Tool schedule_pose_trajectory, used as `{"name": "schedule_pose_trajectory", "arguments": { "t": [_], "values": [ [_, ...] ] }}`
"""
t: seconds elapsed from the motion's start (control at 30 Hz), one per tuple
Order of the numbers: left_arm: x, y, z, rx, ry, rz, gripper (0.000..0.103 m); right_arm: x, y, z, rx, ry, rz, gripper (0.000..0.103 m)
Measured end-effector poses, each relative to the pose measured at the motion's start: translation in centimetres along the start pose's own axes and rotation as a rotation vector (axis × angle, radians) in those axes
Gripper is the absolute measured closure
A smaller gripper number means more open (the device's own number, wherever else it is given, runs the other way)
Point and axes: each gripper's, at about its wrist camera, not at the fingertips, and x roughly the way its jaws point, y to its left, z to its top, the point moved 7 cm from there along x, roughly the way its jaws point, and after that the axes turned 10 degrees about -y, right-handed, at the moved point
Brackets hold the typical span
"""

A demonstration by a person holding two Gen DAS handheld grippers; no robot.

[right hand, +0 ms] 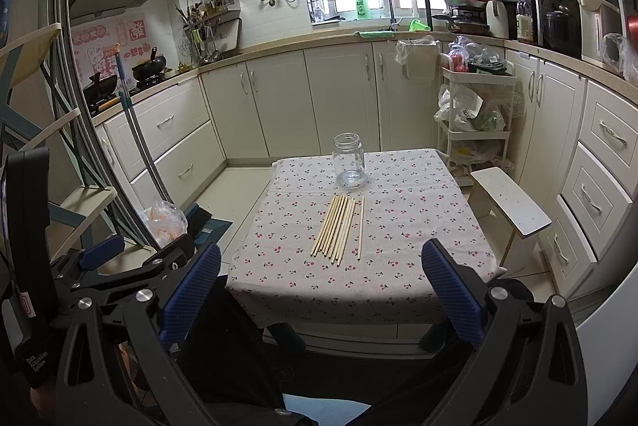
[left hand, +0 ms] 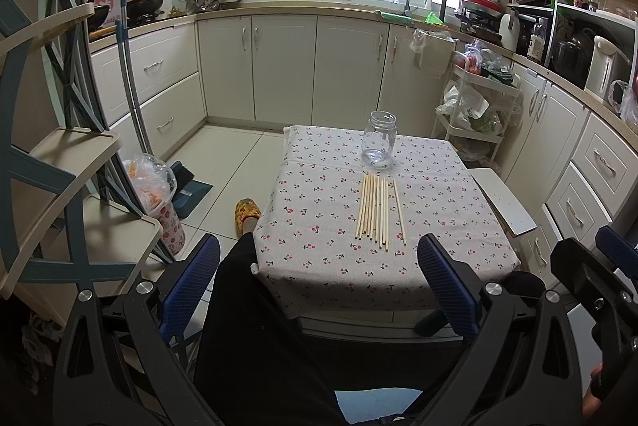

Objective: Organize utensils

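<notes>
Several pale wooden chopsticks [left hand: 379,211] [right hand: 339,226] lie side by side on a small table with a cherry-print cloth [left hand: 319,226] [right hand: 398,226]. Just beyond them stands an upright clear glass jar [left hand: 379,139] [right hand: 350,161], with nothing in it. My left gripper [left hand: 319,266] hangs open before the table's near edge, above a person's dark-trousered lap, with nothing between its blue pads. My right gripper [right hand: 321,270] is open too, held back from the near edge and holding nothing. The left gripper [right hand: 99,252] shows at the left of the right wrist view.
A white stool [left hand: 504,205] [right hand: 510,203] stands right of the table, a white trolley [right hand: 474,115] with bags behind it. Left are a bagged bin [left hand: 159,195], a dustpan, a broom handle and a shelf rack [left hand: 60,167]. A slippered foot [left hand: 247,213] rests by the table. Cabinets ring the room.
</notes>
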Motion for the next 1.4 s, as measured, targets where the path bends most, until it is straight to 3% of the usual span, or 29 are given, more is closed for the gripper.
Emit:
{"name": "schedule_pose_trajectory", "arguments": {
  "t": [0.3,0.47,0.63,1.17,1.23,1.27,1.4],
  "values": [
    [0.4,0.0,-0.3,-0.001,0.003,0.004,0.008,0.0,-0.3,0.0,0.006,-0.008,-0.007,0.006],
    [3.1,0.2,-0.7,-0.001,0.046,0.010,0.008,1.6,-2.0,-0.5,0.030,0.011,-0.037,0.006],
    [7.0,0.0,-1.4,0.015,0.097,0.009,0.008,5.6,-4.0,-1.6,0.061,0.085,-0.062,0.006],
    [22.4,-3.2,-1.3,0.033,0.210,-0.021,0.008,20.6,-8.8,-3.1,0.076,0.198,-0.096,0.006],
    [24.5,-3.7,-1.4,0.039,0.227,-0.028,0.008,23.5,-9.2,-3.7,0.066,0.229,-0.088,0.012],
    [25.5,-4.0,-1.5,0.043,0.233,-0.032,0.008,24.7,-9.3,-4.0,0.065,0.246,-0.083,0.021],
    [29.0,-4.7,-1.8,0.048,0.250,-0.036,0.008,30.2,-9.5,-5.9,0.039,0.309,-0.074,0.039]
  ]
}}
